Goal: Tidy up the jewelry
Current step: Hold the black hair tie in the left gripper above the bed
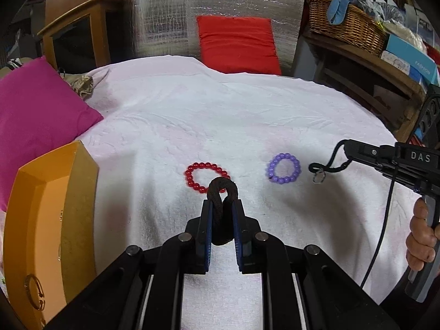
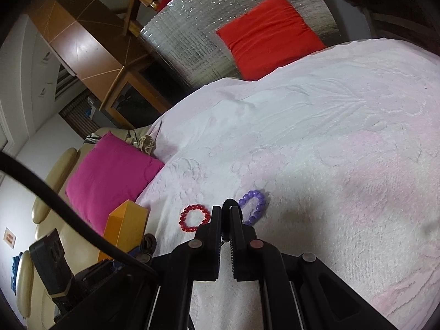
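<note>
Pinching a fuzzy black fabric loop (image 1: 222,192), the left gripper (image 1: 222,206) hovers over the glossy red bead bracelet (image 1: 205,177) (purple bead bracelet (image 1: 283,167) beside) on terry cloth (image 1: 247,115); the right gripper (image 2: 226,214) clamps a thin black cord (image 1: 330,162).

White letters "DAS" stand on the black body of the right hand-held gripper (image 1: 347,148), seen from the left wrist. "FASHION" reads on a light blue cardboard box (image 1: 412,55) on the wooden shelf. Nothing else legible.

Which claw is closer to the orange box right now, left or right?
Left. The left claw, gripping a dark band, sits nearer the orange box. The right claw, holding a black cord, is beyond the purple bracelet.
</note>
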Tool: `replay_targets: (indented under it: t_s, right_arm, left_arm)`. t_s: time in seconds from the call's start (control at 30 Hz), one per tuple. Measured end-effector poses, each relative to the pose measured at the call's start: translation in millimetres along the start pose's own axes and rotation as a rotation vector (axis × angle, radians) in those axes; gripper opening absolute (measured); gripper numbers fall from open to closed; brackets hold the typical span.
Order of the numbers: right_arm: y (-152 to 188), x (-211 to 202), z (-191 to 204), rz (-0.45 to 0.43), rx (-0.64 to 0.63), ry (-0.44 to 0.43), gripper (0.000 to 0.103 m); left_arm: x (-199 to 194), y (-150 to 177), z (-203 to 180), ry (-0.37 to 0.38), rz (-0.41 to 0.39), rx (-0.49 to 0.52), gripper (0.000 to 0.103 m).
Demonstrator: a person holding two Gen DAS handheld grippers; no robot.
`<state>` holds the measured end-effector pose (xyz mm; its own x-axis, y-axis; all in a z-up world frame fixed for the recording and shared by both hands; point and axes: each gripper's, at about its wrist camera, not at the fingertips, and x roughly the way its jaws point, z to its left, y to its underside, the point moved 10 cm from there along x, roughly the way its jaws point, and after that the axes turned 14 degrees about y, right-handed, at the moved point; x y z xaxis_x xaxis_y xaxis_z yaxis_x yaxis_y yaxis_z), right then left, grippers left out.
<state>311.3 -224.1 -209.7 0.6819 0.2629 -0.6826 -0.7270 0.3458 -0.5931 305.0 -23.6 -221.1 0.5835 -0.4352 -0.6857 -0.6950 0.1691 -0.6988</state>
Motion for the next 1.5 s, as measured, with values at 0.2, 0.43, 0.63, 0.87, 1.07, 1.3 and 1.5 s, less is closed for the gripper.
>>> replay_targets:
  t_s: [0.2,0.43,0.63,0.87,1.07,1.3,1.5]
  right_arm:
    - [-2,-2,-9,-0.001,0.0,0.012,0.006]
    - [-7,-10,-21,-0.015,0.006,0.024,0.006]
    - [-10,-18,-33,-0.028,0.015,0.03,0.006]
    - [-12,-26,-46,-0.036,0.028,0.038,0.006]
    - [-12,-30,-55,-0.034,0.036,0.045,0.006]
    - [-12,-34,-65,-0.036,0.047,0.055,0.006]
    - [-13,-36,-65,-0.038,0.046,0.052,0.006]
  left_arm:
    - [4,-4,1,-0.051,0.0,0.016,0.015]
    - [12,-6,-3,-0.1,0.011,0.039,0.015]
    - [18,-6,-9,-0.127,0.017,0.053,0.015]
    - [24,-8,-21,-0.141,0.016,0.079,0.015]
    - [30,-10,-28,-0.157,0.019,0.088,0.015]
    - [35,-12,-38,-0.17,0.018,0.111,0.015]
    - [35,-13,-39,-0.183,0.012,0.117,0.015]
